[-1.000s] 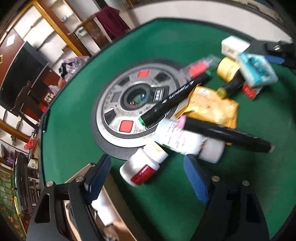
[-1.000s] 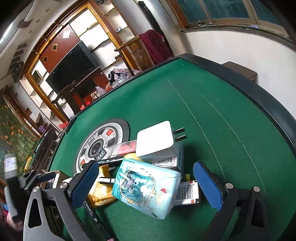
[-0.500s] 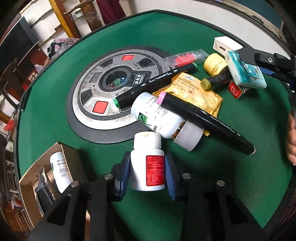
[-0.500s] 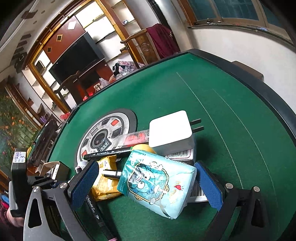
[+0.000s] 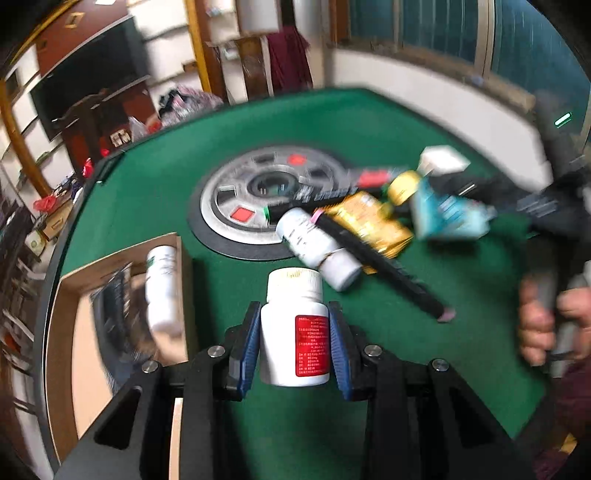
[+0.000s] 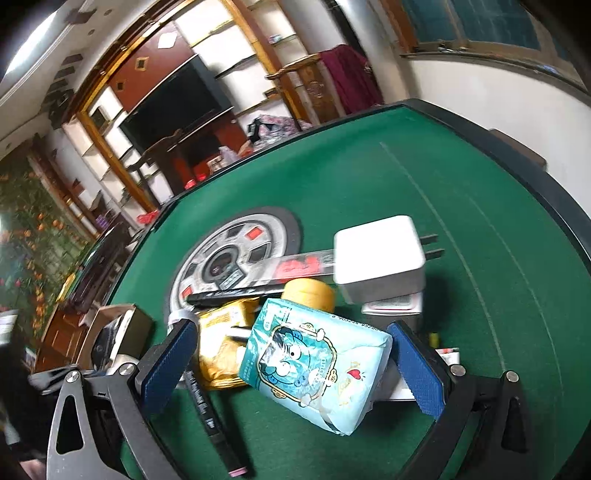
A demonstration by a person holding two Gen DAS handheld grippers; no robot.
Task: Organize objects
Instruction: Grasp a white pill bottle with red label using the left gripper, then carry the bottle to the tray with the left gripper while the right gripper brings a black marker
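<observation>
The left claw pinches a white pill bottle; the right claw stands spread around a tissue pack.

A green felt tabletop with a dark raised rim, and a round grey panel with red squares set into its middle. Behind it, a wall of white shelves framed in gold-brown wood around a dark television. A maroon cloth hangs over a wooden chair. Windows line the far wall.
</observation>
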